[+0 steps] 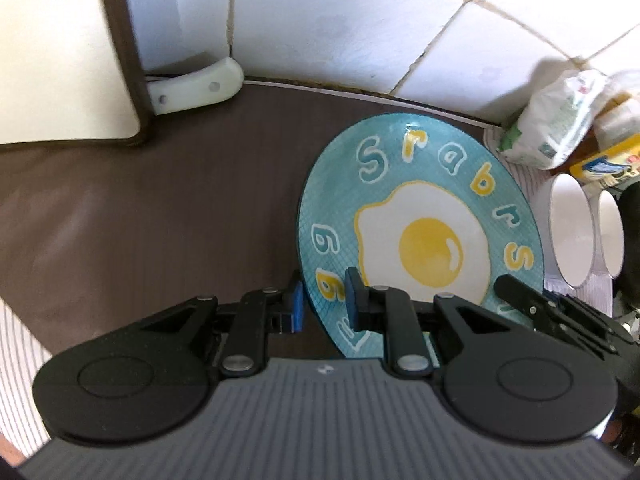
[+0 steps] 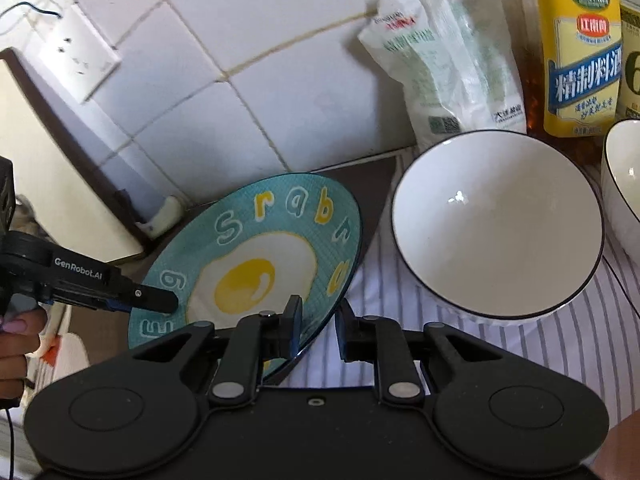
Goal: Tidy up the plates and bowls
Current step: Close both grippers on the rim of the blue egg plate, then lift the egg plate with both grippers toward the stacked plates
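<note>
My left gripper [image 1: 322, 304] clamps the near-left rim of the one blue egg plate [image 1: 420, 232], tilted | my right gripper [image 2: 318, 330] straddles its right edge, pads not touching | brown mat [image 1: 160, 220] bare to the left | two white bowls [image 2: 496, 224] right, one close to the plate's edge.

White wall tiles [image 2: 208, 12] with discoloured grout backed a dark brown counter surface [image 1: 160, 208], part of it covered by a striped cloth [image 2: 520, 344]. A white wall socket [image 2: 80, 54] sat on the tiles at far left, above a cream panel with a brown edge [image 1: 60, 48]. A white bracket [image 1: 196, 84] was fixed where panel and counter met. Soft daylight lit the corner.
</note>
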`<state>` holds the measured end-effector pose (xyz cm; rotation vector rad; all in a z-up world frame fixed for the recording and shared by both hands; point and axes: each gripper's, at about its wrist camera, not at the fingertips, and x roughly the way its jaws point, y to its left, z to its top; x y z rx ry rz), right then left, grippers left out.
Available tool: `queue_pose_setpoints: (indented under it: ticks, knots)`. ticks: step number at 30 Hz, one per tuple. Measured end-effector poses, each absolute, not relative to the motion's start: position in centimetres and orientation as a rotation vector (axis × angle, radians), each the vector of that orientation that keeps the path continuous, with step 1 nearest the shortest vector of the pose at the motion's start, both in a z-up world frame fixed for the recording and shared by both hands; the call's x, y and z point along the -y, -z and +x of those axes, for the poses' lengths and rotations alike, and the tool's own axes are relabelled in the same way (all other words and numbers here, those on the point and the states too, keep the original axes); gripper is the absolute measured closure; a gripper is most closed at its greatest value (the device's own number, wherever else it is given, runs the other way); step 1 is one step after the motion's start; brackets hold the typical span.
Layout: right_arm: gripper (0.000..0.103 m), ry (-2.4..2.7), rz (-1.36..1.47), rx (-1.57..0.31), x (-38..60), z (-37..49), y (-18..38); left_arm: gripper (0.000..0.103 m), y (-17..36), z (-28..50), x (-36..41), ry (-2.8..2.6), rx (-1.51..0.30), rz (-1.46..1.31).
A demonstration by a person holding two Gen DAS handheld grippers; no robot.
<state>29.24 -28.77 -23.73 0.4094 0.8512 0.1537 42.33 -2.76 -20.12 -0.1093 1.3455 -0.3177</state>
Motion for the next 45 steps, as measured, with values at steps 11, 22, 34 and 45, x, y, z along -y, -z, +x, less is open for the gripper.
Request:
queue_pose_setpoints:
  ticks: [11,22,34,45]
  knots:
    - [0.081,-0.175,0.428,-0.811,27.6,24.1,19.5,0.084,14.3,38.0,1.3,0.384,-1.298,-0.036]
    - [0.080,-0.170,0.426,-0.772,26.5,18.6,16.2,0.084,11.1,33.5,-0.6,0.432,-1.261,-0.025]
    - [0.080,-0.180,0.382,-0.781,24.6,12.8,15.0,0.083,9.7,27.6,-3.1,0.460,-1.255,0.000]
    - [0.080,-0.189,0.370,-0.853,22.7,9.5,16.9,0.083,12.5,24.3,-4.9,0.424,-1.317,-0.020]
